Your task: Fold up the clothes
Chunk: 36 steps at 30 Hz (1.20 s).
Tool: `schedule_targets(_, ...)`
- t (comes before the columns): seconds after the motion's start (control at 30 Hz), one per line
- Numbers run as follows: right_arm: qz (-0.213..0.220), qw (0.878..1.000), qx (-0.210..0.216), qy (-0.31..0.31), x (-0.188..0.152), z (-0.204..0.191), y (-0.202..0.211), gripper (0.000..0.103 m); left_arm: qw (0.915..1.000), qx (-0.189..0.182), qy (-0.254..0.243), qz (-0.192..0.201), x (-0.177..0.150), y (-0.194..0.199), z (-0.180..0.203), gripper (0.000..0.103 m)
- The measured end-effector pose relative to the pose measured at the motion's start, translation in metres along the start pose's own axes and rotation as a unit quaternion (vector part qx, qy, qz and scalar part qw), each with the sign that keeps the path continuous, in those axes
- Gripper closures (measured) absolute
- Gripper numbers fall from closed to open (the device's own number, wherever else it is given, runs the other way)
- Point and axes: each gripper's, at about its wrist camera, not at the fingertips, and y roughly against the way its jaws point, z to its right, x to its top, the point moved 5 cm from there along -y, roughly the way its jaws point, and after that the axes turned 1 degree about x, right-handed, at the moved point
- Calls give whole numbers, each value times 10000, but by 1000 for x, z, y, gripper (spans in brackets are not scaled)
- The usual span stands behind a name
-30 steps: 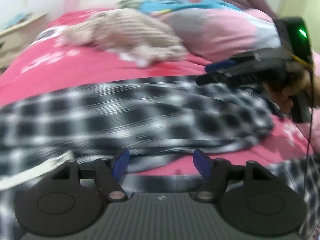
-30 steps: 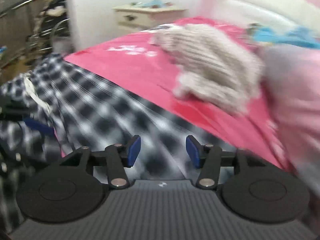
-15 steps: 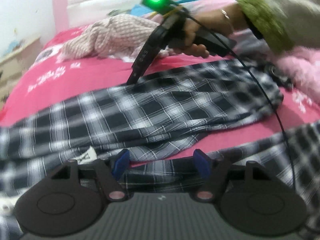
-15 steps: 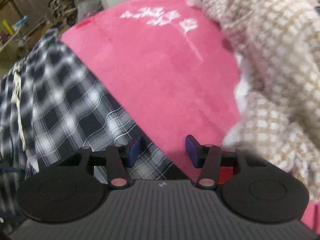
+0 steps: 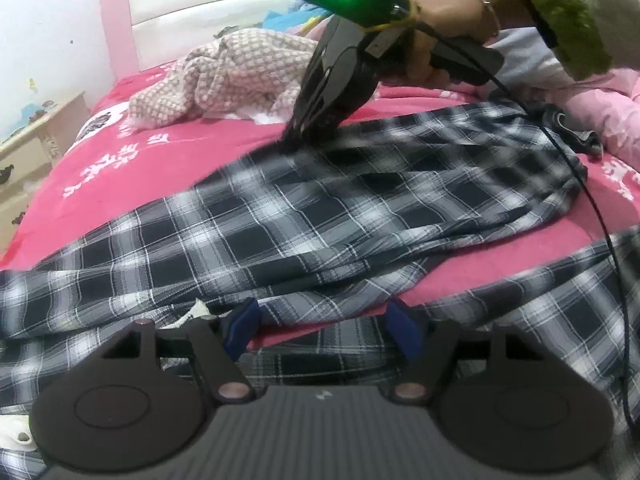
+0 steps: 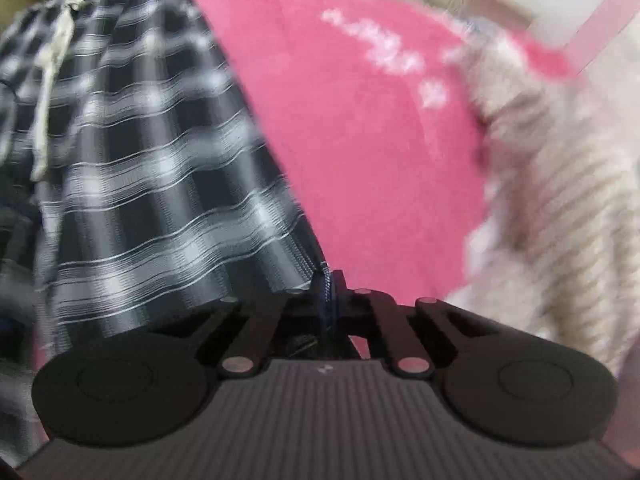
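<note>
Black-and-white plaid trousers (image 5: 328, 216) lie spread across the pink bedspread (image 5: 132, 160). My left gripper (image 5: 320, 330) hovers open just above their near edge, with nothing between its blue pads. My right gripper (image 5: 291, 145), held by a hand in a green fuzzy sleeve, pinches the trousers' far edge. In the right wrist view the right gripper (image 6: 328, 286) has its jaws closing tight on that plaid edge (image 6: 160, 208). A pale drawstring (image 6: 52, 80) hangs at the waist end.
A beige checked knit garment (image 5: 232, 76) lies crumpled beyond the trousers, near the pink-and-white headboard (image 5: 192, 8). Pink bedding (image 5: 608, 116) is piled on the right. A cream nightstand (image 5: 36, 136) stands at the left. The right gripper's cable (image 5: 600, 216) crosses the trousers.
The right gripper swung down to the trousers' far edge and shut on it. The left gripper stayed open over the near edge, and its view rolled slightly.
</note>
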Motion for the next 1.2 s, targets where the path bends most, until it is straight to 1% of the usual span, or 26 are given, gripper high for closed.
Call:
schedule_targets(0.07, 145, 9984, -517, 158, 3, 2, 7, 103, 10000, 31, 6, 9, 1, -1, -2, 32)
schedule_targets(0.13, 252, 9948, -941, 297, 4, 7, 9, 103, 10000, 82, 15, 39, 3, -3, -4, 32)
schedule_targets(0.23, 374, 9879, -1429, 463, 7, 11, 12, 103, 9998, 152, 44, 77, 8, -6, -9, 32)
schedule_targets(0.3, 426, 9825, -1710, 599, 11, 13, 9, 103, 9999, 126, 72, -7, 9, -11, -12, 32)
schedule_targets(0.43, 425, 9783, -1918, 664, 16, 26, -16, 103, 9992, -17, 215, -349, 4, -22, -16, 34)
schedule_targets(0.5, 411, 9765, -2009, 669, 17, 28, -28, 103, 9986, -101, 292, -425, 1, -22, -16, 34)
schedule_targets(0.57, 385, 9752, -2080, 659, 16, 30, -40, 103, 9984, -151, 251, -489, -3, -21, -13, 34)
schedule_targets(0.7, 254, 9802, -1921, 396, 7, 33, -64, 101, 9984, -160, 59, -532, -5, -18, -10, 34)
schedule_targets(0.73, 228, 9813, -1878, 355, 5, 34, -69, 96, 9984, -168, 52, -531, -5, -18, -10, 34)
schedule_targets(0.77, 267, 9824, -1830, 272, 3, 36, -70, 90, 9985, -177, 50, -525, -6, -17, -10, 34)
schedule_targets(0.8, 413, 9833, -1771, 92, 3, 41, -65, 86, 9985, -179, 40, -518, -6, -15, -10, 34)
schedule_targets(0.87, 702, 9831, -1614, -506, 2, 58, -49, 65, 9987, -149, -19, -496, -5, -14, -10, 34)
schedule_targets(0.9, 902, 9808, -1484, -885, 0, 69, -36, 60, 9987, -127, -66, -479, -4, -14, -9, 34)
schedule_targets(0.93, 1105, 9767, -1354, -1248, -3, 80, -21, 51, 9988, -108, -123, -457, -3, -13, -8, 34)
schedule_targets(0.97, 1286, 9718, -1249, -1533, -7, 89, -6, 48, 9989, -98, -186, -421, 0, -13, -6, 34)
schedule_targets(1.03, 1537, 9628, -1157, -1897, -18, 99, 26, 47, 9990, -123, -319, -291, 6, -12, -1, 34)
schedule_targets(1.1, 1711, 9567, -1187, -2034, -35, 98, 62, 47, 9987, -214, -430, -189, 13, -13, 5, 34)
schedule_targets(1.17, 1722, 9590, -1012, -2011, -57, 84, 95, 47, 9978, -316, -569, -136, 20, -16, 13, 34)
schedule_targets(1.2, 1644, 9620, -864, -2003, -70, 72, 107, 47, 9970, -369, -663, -123, 23, -19, 18, 34)
